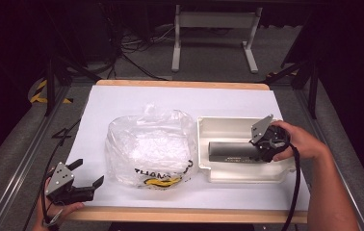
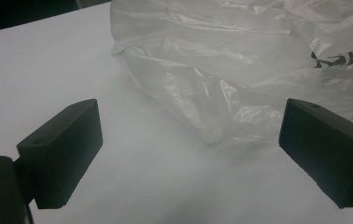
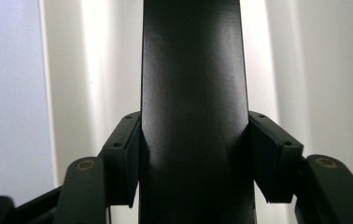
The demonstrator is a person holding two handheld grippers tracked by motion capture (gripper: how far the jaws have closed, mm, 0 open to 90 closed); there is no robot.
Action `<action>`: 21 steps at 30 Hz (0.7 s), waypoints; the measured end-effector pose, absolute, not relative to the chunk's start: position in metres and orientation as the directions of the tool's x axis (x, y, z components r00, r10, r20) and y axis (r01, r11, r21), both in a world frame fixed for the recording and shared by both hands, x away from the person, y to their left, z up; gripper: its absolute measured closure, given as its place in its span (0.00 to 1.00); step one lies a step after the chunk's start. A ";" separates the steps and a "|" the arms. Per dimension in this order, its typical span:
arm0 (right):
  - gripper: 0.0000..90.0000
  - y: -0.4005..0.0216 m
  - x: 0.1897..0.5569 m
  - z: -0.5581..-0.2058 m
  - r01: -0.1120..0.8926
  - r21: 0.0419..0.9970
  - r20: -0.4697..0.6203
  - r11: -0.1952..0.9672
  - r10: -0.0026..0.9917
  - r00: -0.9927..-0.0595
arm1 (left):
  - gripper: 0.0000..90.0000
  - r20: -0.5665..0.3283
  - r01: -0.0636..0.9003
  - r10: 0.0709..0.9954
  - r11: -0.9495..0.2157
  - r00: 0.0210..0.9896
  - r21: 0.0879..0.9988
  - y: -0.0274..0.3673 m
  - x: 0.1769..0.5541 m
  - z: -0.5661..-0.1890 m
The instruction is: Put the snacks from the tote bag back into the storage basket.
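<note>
Tube (image 1: 230, 151) lies lengthwise in the tray (image 1: 209, 126), my right hand-held gripper (image 1: 263, 144) clenched on its near end; left hand-held gripper (image 1: 89, 174) released.

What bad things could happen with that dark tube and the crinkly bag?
The right gripper pinches only one end of the dark tube, so its far end might sag or knock the white tray wall when lifted. The plastic bag lies slumped, so the tube might push it along. The left gripper is open, not steadying it.

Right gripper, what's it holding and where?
The right gripper clamps the dark cylinder at its right end, over the white tray.
</note>
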State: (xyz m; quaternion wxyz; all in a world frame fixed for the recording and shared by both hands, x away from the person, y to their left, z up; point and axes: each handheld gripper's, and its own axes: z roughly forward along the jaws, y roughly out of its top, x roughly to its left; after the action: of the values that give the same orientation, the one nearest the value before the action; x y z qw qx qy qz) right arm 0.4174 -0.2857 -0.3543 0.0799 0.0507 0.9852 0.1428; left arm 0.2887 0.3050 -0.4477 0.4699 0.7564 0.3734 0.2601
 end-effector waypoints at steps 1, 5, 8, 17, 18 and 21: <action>0.47 -0.286 0.417 -0.355 0.079 0.287 -0.147 0.955 0.125 -0.981 | 0.08 0.042 0.321 0.810 -0.279 0.585 0.905 0.305 0.289 -0.448; 0.47 -0.285 0.418 -0.359 0.084 0.272 -0.147 0.959 0.127 -0.981 | 0.08 0.048 0.321 0.810 -0.285 0.585 0.903 0.305 0.289 -0.448; 0.47 -0.285 0.419 -0.361 0.091 0.256 -0.144 0.962 0.131 -0.981 | 0.08 0.047 0.321 0.810 -0.284 0.584 0.903 0.305 0.289 -0.448; 0.47 -0.283 0.421 -0.366 0.084 0.229 -0.145 0.970 0.120 -0.982 | 0.08 0.049 0.319 0.812 -0.283 0.582 0.904 0.305 0.289 -0.447; 0.47 -0.282 0.421 -0.366 0.084 0.228 -0.146 0.970 0.120 -0.982 | 0.08 0.049 0.319 0.812 -0.283 0.581 0.904 0.305 0.289 -0.448; 0.47 -0.282 0.420 -0.367 0.090 0.224 -0.148 0.970 0.125 -0.981 | 0.08 0.050 0.319 0.812 -0.284 0.582 0.904 0.305 0.289 -0.448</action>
State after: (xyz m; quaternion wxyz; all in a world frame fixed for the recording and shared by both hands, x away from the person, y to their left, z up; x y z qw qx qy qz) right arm 0.4205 -0.2818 -0.3670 0.0810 0.0543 0.9893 0.1088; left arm 0.2887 0.3054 -0.4477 0.4672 0.7567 0.3738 0.2636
